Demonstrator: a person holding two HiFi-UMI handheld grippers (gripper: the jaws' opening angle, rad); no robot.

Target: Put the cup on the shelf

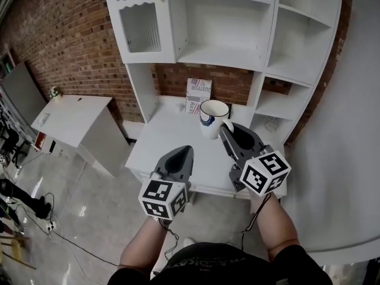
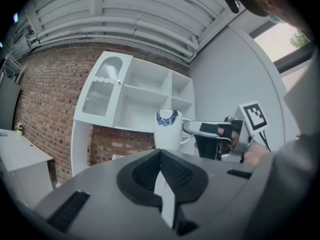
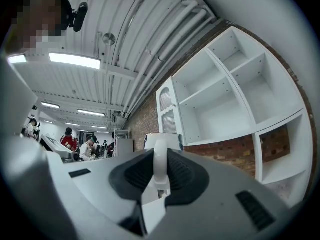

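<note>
Cup (image 1: 211, 116) handle clamped in right gripper (image 1: 227, 127) jaws; left gripper (image 1: 184, 150) jaws together; book (image 1: 198, 94) behind cup.

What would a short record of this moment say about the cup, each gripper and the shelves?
cup: white with a blue pattern, upright, over the desktop, not yet on a shelf
right gripper: shut on the cup's handle, pointing toward the shelf unit
left gripper: jaws together, nothing between them, beside the right one
shelf unit: white, open compartments bare; one glazed door at upper left
other: printed book leaning against the brick wall behind the cup
</note>
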